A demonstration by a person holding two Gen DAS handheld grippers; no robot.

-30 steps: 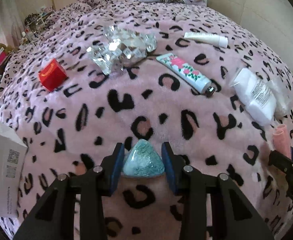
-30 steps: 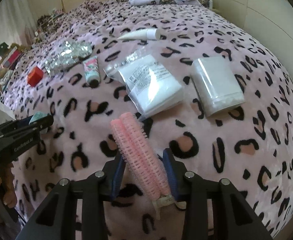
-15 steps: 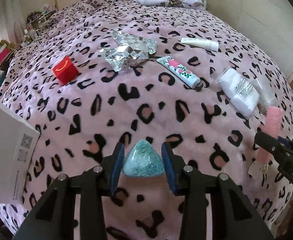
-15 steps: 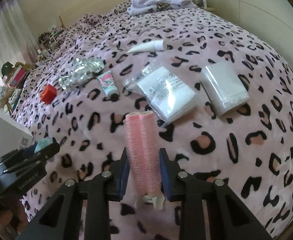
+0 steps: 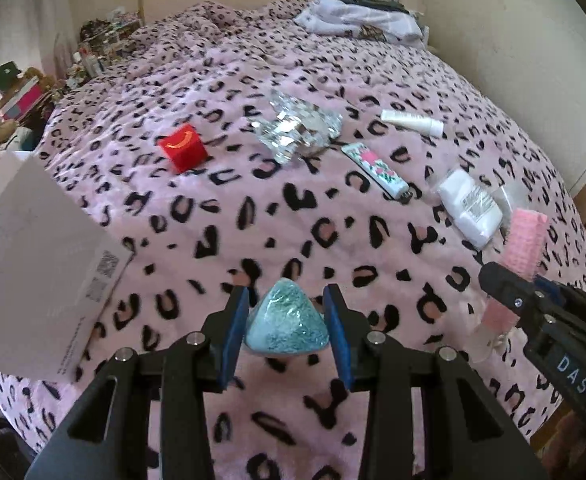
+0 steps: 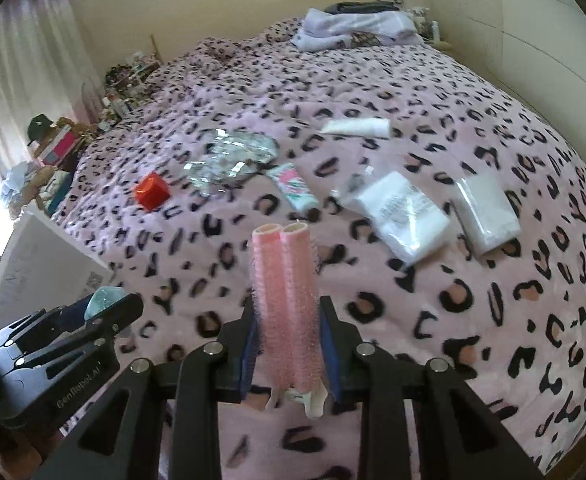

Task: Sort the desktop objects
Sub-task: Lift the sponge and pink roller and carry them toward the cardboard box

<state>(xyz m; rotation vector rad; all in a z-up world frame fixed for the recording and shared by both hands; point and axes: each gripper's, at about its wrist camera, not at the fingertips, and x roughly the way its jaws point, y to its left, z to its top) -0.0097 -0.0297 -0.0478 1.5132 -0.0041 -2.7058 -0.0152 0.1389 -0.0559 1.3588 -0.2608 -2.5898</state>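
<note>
Left gripper (image 5: 287, 322) clamps a teal triangular sponge (image 5: 286, 326) above the leopard blanket (image 5: 253, 216), right gripper (image 6: 289, 354) clamps paired pink hair rollers (image 6: 285, 300) upright, with red box (image 5: 183, 153), foil wrapper (image 5: 299, 130) and floral tube (image 5: 375, 168) lying farther back.

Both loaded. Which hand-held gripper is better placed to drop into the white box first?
Left, probably. The left hand-held gripper, shut on the teal sponge, sits right beside the white box. The right hand-held gripper, shut on the pink hair rollers, is farther over, with the left one between.
</note>
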